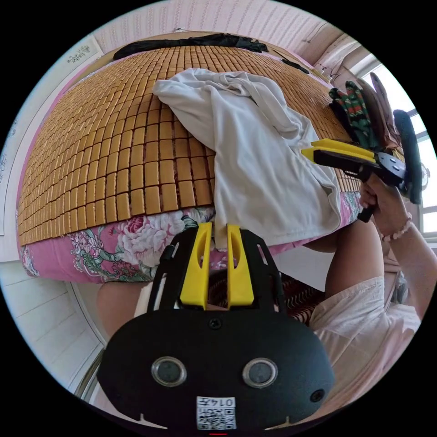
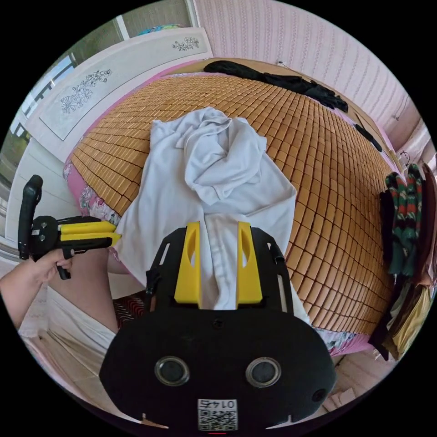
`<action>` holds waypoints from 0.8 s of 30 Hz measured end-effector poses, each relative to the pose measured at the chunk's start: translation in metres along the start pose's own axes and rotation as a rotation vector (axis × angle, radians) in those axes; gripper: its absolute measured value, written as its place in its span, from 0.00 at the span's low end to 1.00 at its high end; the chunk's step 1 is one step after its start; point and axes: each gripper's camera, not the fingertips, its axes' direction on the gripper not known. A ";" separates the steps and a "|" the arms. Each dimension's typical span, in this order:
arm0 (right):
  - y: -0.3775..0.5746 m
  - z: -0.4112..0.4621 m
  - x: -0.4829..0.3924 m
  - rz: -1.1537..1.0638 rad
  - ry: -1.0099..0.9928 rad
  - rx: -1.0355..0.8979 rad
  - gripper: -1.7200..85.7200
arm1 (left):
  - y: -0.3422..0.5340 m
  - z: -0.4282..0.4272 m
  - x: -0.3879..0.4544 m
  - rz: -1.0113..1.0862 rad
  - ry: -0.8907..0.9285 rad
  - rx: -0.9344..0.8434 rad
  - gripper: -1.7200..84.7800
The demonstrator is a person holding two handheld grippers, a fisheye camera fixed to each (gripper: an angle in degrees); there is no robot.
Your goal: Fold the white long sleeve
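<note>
A bed covered by a golden-brown mat of small bamboo tiles (image 1: 114, 150) takes up most of the left gripper view, with a pink floral bedsheet (image 1: 136, 246) showing along its near edge. The white long-sleeve garment (image 1: 255, 159) lies crumpled on the mat; in this view its long axis runs from a bunched upper part at 12 o'clock down toward 5 o'clock, where the lower hem hangs over the bed's edge. In the right gripper view the same garment (image 2: 214, 173) runs from a heaped top at 12 o'clock straight down to 6 o'clock. A long black cloth (image 2: 282, 84) lies along the far side of the mat, and dark patterned clothes (image 2: 403, 209) hang at 3 o'clock. The right gripper (image 2: 219, 268) has its yellow jaws spread apart with white fabric lying between them. The left gripper (image 1: 217, 268) has its jaws nearly together, the hem's edge just above their tips; whether they pinch it I cannot tell.
</note>
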 end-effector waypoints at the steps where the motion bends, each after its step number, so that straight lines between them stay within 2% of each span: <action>1: -0.002 0.003 0.001 -0.012 -0.002 -0.016 0.12 | 0.004 -0.006 -0.003 0.022 -0.003 0.010 0.07; 3: -0.006 -0.009 0.017 0.015 -0.022 0.011 0.05 | 0.008 -0.015 -0.009 0.048 0.057 -0.017 0.04; 5: -0.001 -0.024 0.036 0.038 -0.067 0.046 0.03 | 0.020 -0.041 -0.021 0.040 0.096 0.051 0.02; 9: 0.036 -0.071 0.096 0.175 -0.264 0.198 0.02 | 0.046 -0.087 -0.043 0.029 0.182 0.116 0.01; 13: 0.081 -0.101 0.133 0.274 -0.326 0.304 0.02 | 0.085 -0.139 -0.072 -0.012 0.303 0.232 0.01; 16: 0.119 -0.102 0.151 0.358 -0.344 0.275 0.02 | 0.112 -0.160 -0.087 -0.050 0.321 0.261 0.01; 20: 0.143 -0.080 0.163 0.419 -0.329 0.135 0.05 | 0.135 -0.159 -0.099 -0.102 0.343 0.185 0.01; 24: 0.137 -0.078 0.165 0.462 -0.346 0.149 0.10 | 0.147 -0.166 -0.092 -0.070 0.318 0.131 0.01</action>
